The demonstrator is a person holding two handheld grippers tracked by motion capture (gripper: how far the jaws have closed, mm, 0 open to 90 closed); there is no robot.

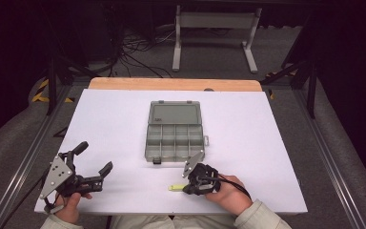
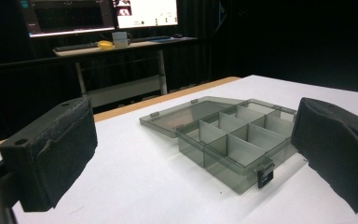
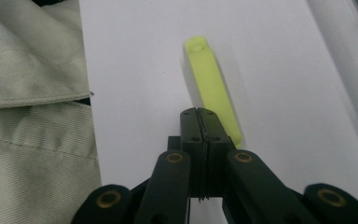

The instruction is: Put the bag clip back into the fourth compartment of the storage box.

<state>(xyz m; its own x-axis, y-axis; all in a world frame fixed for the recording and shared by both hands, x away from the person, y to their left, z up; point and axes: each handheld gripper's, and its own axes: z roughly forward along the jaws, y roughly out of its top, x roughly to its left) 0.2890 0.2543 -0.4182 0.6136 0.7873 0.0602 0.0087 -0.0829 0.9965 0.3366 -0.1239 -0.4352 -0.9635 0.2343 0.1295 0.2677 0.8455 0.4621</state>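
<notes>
While scanning the near edge of the white surface (image 1: 114, 124), spot the yellow-green strip (image 1: 175, 187) lying flat and loose, well short of the organiser box (image 1: 175, 141). Now look at the right gripper (image 1: 187, 188), low over that strip: fingers (image 3: 191, 135) pressed tight together, nothing pinched between them, tips parked right alongside the strip's near end. Touching it or just off it? Hard to call, even from the right gripper view. Reads like a nudge or a line-up rather than a pick: no purchase on a flat strip for closed fingers. Over to the left gripper (image 1: 94, 157), off toward the front left corner: wide-spread fingers (image 2: 51, 154), empty, aimed across at the box. Looks held back on purpose, clear of the working hand yet ready to steady the box if needed. And the box itself: set near the centre, lid (image 1: 174, 114) swung fully back and lying flat on the far side, compartments (image 2: 242, 140) bare, latch (image 2: 265, 176) facing the person. Makes sense as a drop target, mouth up and within reach of both hands. Probably calls next for opening the right fingers and getting them either side of the strip's narrow edges. Worth minding the pale sleeve (image 3: 28, 70) too, close beside that right gripper.
</notes>
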